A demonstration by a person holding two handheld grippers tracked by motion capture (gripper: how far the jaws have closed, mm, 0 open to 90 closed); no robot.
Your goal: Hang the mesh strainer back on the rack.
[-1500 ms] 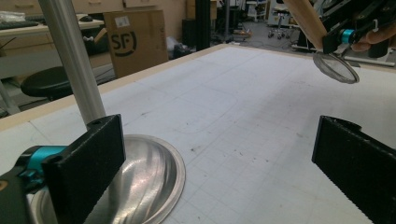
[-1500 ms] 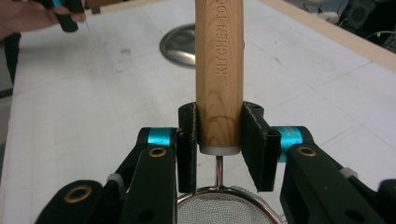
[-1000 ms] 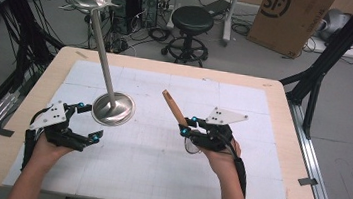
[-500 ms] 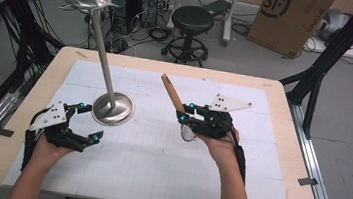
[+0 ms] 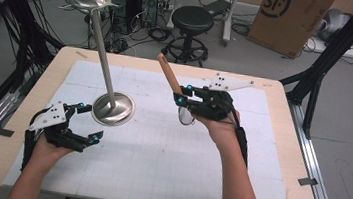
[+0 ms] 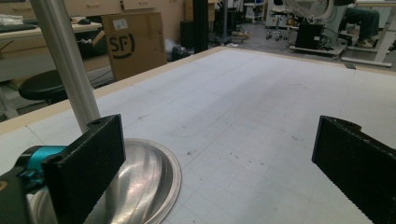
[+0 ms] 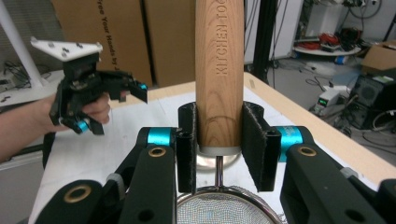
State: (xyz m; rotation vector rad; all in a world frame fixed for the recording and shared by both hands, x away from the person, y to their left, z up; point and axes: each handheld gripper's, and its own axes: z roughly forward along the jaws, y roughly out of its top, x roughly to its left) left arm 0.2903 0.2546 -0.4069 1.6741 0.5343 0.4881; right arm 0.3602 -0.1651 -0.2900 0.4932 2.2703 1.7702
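Wood-handled and mesh-bowled, the small strainer (image 5: 186,115) is hanging in the air above the white gridded mat (image 5: 168,154), pinched at the lower end of its handle by the right gripper (image 5: 181,94), whose pads are pressing on both sides of the grain just above the metal ferrule while the sieve bowl is dangling below and the handle tip is pointing up and away. To carry it well, the grip probably wants to remain firm here, since the round handle could swivel between flat pads and let the bowl swing. Nearer the person's side of the table (image 5: 278,156), the left gripper (image 5: 89,122) is resting low with its jaws spread wide and nothing between them, just beside the polished base of the metal stand (image 5: 113,108). That stand's slim pole is rising to a dish-topped head well above the table, which looks like the likely place to hang the strainer, so steadying the base with the free gripper may be helping. Beyond the table, a black stool (image 5: 192,21) and a cardboard box (image 5: 289,17) are sitting on the floor.
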